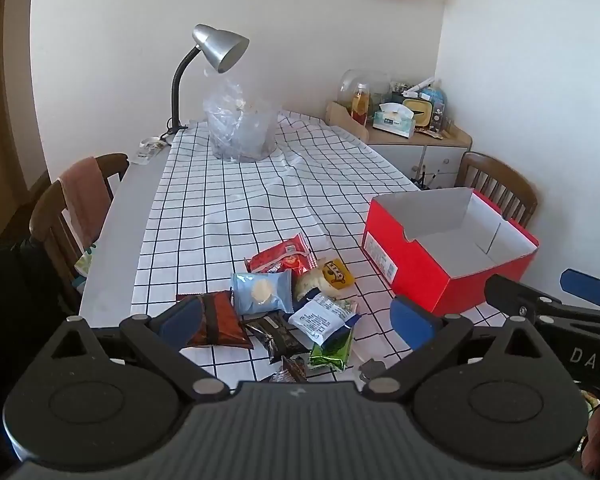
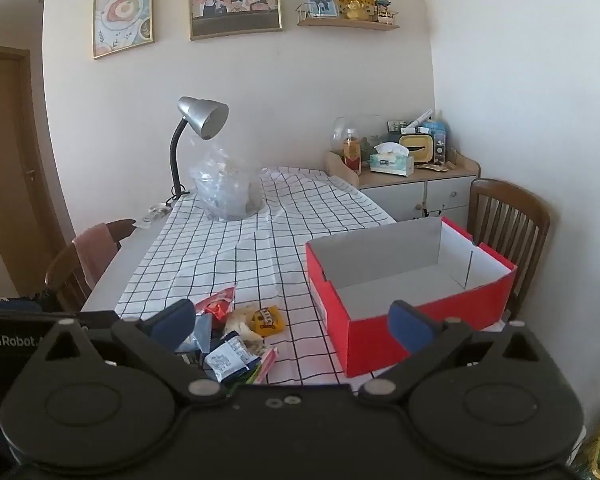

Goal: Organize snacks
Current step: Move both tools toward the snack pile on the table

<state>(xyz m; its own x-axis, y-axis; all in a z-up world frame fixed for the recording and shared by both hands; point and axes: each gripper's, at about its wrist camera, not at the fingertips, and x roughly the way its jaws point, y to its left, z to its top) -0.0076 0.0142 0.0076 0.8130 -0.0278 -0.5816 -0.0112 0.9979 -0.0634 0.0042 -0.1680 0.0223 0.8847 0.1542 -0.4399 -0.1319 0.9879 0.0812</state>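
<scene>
Both the left claw (image 1: 296,322) and the right claw (image 2: 290,326) hung spread wide and gripping nothing above the checkered bench (image 1: 236,208), the snack packets (image 1: 284,304) heaped at nine o'clock of the red box (image 1: 440,272).

Desk lamp (image 1: 216,50) behind crumpled clear bag (image 1: 240,128); tissue box (image 1: 394,119) on cabinet (image 1: 428,152).

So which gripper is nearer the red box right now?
Right. The right gripper hovers just in front of the red box; the left gripper sits further left, over the snack pile.
</scene>
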